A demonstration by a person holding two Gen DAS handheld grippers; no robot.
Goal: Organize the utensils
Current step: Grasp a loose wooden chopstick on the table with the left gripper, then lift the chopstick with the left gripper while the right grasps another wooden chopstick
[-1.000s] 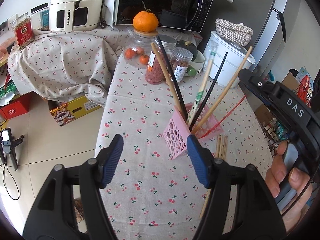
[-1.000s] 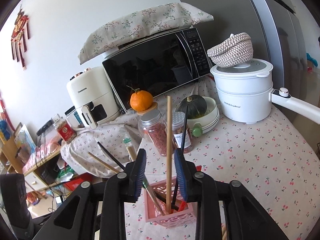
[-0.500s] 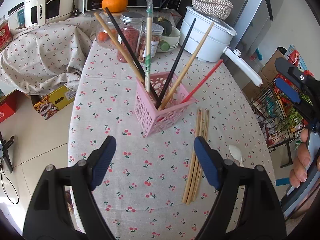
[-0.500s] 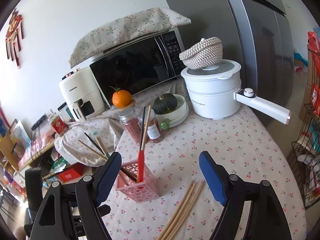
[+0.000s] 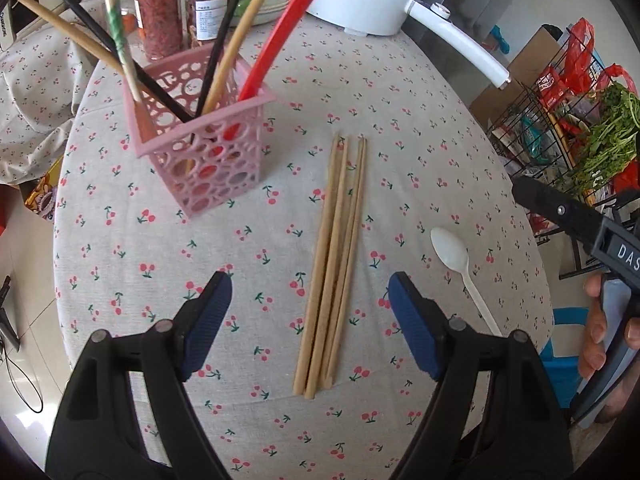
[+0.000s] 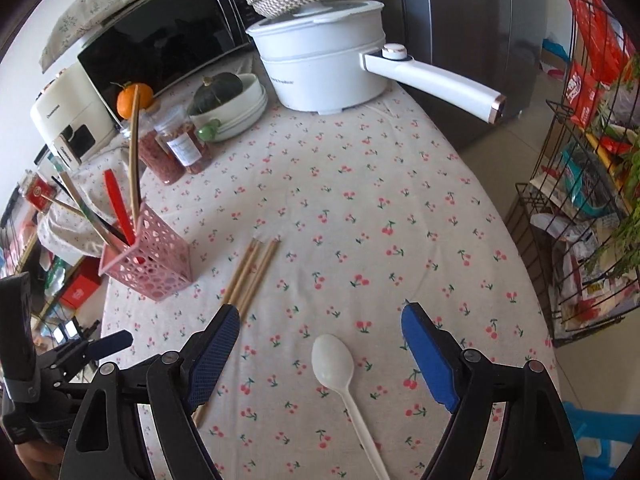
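Holder: pink perforated basket (image 5: 200,136), upright on the desk (image 5: 400,92), which is covered in a cherry-print cloth; seen also at the left of the right wrist view (image 6: 148,264).
Already stowed: red utensil (image 5: 276,36); black chopsticks (image 5: 226,28); tan chopsticks (image 5: 248,24); one green-banded stick (image 5: 118,32). All stand leaning in the basket with their upper ends fanned out.
Left to stow, item one: bundle of bare wooden chopsticks (image 5: 332,256), lying flat on the cloth just beside the basket, tips toward the far edge. The count looks like four or five; I cannot tell exactly.
Left to stow, item two: white plastic spoon (image 6: 336,368), lying flat, bowl upward, well apart from the basket and near the chopstick bundle.
Left gripper (image 5: 310,320): jaws spread wide and released, nothing between the pads; it hovers over the near half of the chopstick bundle.
Right gripper (image 6: 320,360): jaws opening, pads clear of everything; the spoon's bowl lies on the cloth in the gap below them, not pinched.
Progress, judged: roughly half done or a little more; several pieces are housed, two loose lots are outstanding.
Step in hand, judged: approach for pick-up, each gripper lined up on its own lot.
Bystanders: white pot (image 6: 324,64), spice jars (image 5: 160,16), microwave (image 6: 160,36); not part of the sort.
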